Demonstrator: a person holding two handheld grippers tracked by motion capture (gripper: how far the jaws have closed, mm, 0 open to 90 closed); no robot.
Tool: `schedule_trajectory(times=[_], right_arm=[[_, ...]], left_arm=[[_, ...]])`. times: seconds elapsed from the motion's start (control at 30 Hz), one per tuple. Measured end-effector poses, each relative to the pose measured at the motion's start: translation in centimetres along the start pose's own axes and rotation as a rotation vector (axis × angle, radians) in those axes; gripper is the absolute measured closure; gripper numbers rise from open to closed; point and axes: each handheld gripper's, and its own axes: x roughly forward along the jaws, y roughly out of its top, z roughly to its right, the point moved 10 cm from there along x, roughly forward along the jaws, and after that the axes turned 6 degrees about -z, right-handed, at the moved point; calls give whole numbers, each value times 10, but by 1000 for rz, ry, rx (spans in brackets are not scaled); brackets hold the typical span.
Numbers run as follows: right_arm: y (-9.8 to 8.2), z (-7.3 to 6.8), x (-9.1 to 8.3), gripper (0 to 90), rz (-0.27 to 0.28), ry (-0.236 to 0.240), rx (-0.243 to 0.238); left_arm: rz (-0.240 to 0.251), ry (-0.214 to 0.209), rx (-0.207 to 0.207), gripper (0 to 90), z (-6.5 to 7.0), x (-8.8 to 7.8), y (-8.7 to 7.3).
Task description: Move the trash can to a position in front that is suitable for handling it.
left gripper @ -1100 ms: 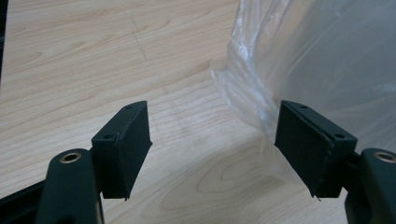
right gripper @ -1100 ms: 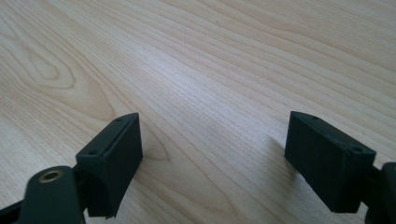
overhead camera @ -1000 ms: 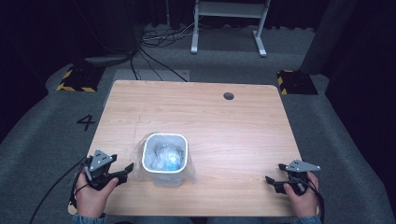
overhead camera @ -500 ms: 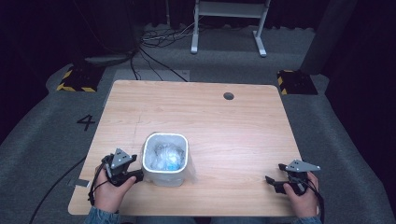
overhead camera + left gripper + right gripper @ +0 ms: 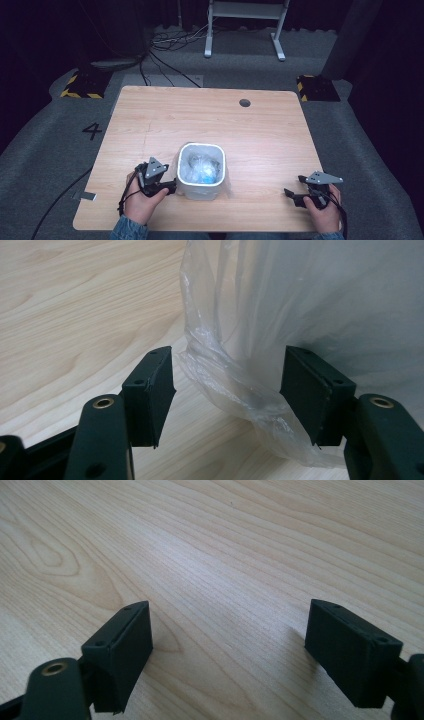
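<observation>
A: What does the table (image 5: 150, 120) look like around the white bin (image 5: 201, 187)?
B: Pale wood grain, bare beyond the bin, with a round cable hole (image 5: 244, 102) far behind it. Grey carpet lies all round, and a "4" (image 5: 92, 131) is marked on the floor left of the bin.
A: And the left hand-held gripper (image 5: 169, 187)?
B: Just left of the bin, its jaws apart after closing a little, the clear plastic liner (image 5: 235, 390) between them; whether a pad touches it I cannot tell.
A: The right hand-held gripper (image 5: 291, 195)?
B: Well right of the bin near the front edge, jaws apart over bare wood, with open table between.
</observation>
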Motion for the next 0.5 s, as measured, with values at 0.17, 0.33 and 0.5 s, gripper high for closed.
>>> schedule_trajectory(times=[0.17,0.33,0.5], right_arm=[[0,0,0,188,0,0,0],[0,0,0,188,0,0,-1],[0,0,0,188,0,1,-2]], left_arm=[[-7,-40,45,376,23,9,8],[-11,-71,72,379,41,22,17],[-20,-102,112,357,61,31,24]])
